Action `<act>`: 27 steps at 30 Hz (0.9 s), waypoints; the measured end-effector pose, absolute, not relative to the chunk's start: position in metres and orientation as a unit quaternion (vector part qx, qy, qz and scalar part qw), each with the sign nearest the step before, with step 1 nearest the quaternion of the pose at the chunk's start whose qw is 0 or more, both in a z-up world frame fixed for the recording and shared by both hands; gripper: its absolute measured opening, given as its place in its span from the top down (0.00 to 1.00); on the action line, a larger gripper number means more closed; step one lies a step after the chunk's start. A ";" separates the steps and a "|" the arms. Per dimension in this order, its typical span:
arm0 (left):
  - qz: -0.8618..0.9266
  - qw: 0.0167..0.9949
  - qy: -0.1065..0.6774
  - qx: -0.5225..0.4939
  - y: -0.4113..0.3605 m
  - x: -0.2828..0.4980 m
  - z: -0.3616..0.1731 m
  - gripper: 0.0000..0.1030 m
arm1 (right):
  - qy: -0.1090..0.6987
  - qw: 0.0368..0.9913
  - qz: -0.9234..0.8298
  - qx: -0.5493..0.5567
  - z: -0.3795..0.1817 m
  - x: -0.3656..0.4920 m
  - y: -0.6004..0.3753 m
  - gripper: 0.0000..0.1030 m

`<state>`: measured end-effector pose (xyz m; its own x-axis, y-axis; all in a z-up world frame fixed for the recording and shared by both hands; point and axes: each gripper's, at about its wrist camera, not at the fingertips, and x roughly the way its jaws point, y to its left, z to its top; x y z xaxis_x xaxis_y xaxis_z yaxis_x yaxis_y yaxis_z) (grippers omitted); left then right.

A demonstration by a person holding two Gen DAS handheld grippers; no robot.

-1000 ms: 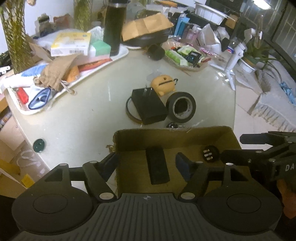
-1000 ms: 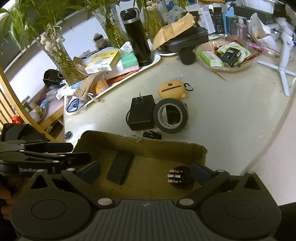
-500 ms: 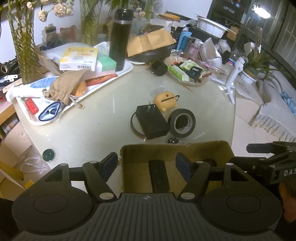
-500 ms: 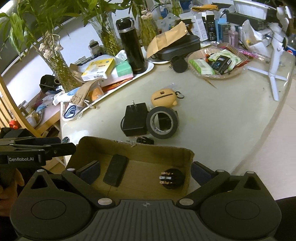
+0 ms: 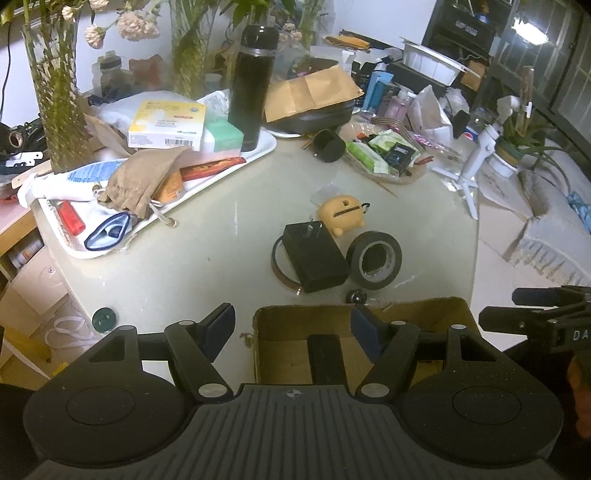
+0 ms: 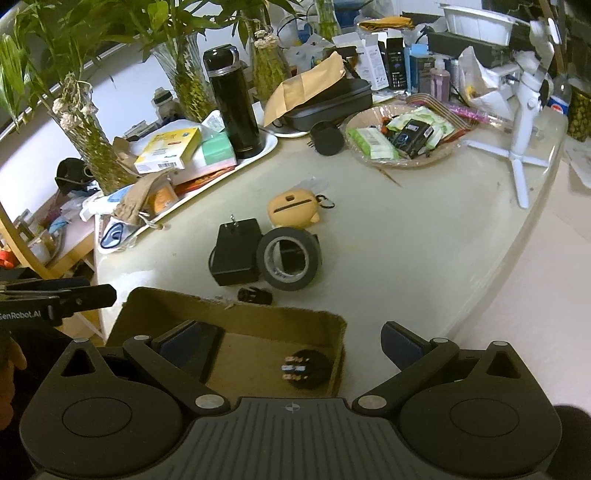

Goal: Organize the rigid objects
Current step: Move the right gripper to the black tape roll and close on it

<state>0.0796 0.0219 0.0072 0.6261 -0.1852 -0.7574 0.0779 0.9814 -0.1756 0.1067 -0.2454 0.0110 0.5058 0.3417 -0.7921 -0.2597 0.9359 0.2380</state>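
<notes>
Both hand-held grippers, left (image 5: 291, 326) and right (image 6: 295, 341), gape empty over the box (image 6: 236, 314); the charger (image 6: 236, 254) lies just beyond, long axis pointing away, roughly equidistant

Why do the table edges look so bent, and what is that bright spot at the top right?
Left wrist view: the fisheye lens bows the table edge, and a lamp blows out white at the top right. Right wrist view: the same curving, a soft sheen on the tabletop, and dim, grainy corners around the cardboard box.

Brown cardboard box (image 5: 406, 308), black adapter (image 5: 314, 256), black tape roll (image 5: 375, 260), yellow-orange case (image 5: 341, 216), cream table (image 5: 207, 258)
</notes>
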 end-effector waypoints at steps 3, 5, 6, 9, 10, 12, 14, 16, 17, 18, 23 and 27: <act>-0.074 0.898 0.428 -0.069 0.023 0.085 0.005 0.33 | 0.466 0.867 0.174 0.034 0.010 0.113 -0.244 0.00; -0.073 0.897 0.430 -0.066 0.022 0.088 0.003 0.33 | 0.464 0.868 0.175 0.024 0.009 0.117 -0.243 0.00; -0.073 0.898 0.430 -0.064 0.022 0.090 0.002 0.33 | 0.463 0.869 0.176 0.019 0.009 0.120 -0.242 0.00; -0.081 0.898 0.429 -0.056 0.019 0.098 0.003 0.33 | 0.459 0.871 0.178 0.001 0.007 0.128 -0.237 0.00; -0.084 0.898 0.428 -0.054 0.018 0.101 0.004 0.33 | 0.457 0.871 0.178 -0.005 0.007 0.131 -0.236 0.00; -0.092 0.899 0.424 -0.053 0.017 0.107 0.008 0.33 | 0.456 0.872 0.179 -0.015 0.006 0.137 -0.234 0.00; -0.093 0.900 0.424 -0.046 0.015 0.114 0.013 0.33 | 0.455 0.872 0.182 -0.022 0.005 0.142 -0.232 0.00; -0.093 0.904 0.417 -0.028 0.011 0.119 0.020 0.32 | 0.454 0.871 0.187 -0.026 0.004 0.146 -0.229 0.00; -0.096 0.906 0.412 -0.021 0.009 0.121 0.024 0.32 | 0.454 0.870 0.187 -0.028 0.004 0.149 -0.228 0.00; -0.098 0.907 0.410 -0.015 0.008 0.123 0.029 0.32 | 0.454 0.870 0.187 -0.031 0.003 0.151 -0.226 0.00; -0.092 0.907 0.411 0.001 0.003 0.137 0.047 0.32 | 0.454 0.868 0.197 -0.039 0.001 0.162 -0.219 0.00; -0.089 0.907 0.412 0.008 0.002 0.141 0.057 0.32 | 0.460 0.865 0.197 -0.045 -0.005 0.171 -0.211 0.00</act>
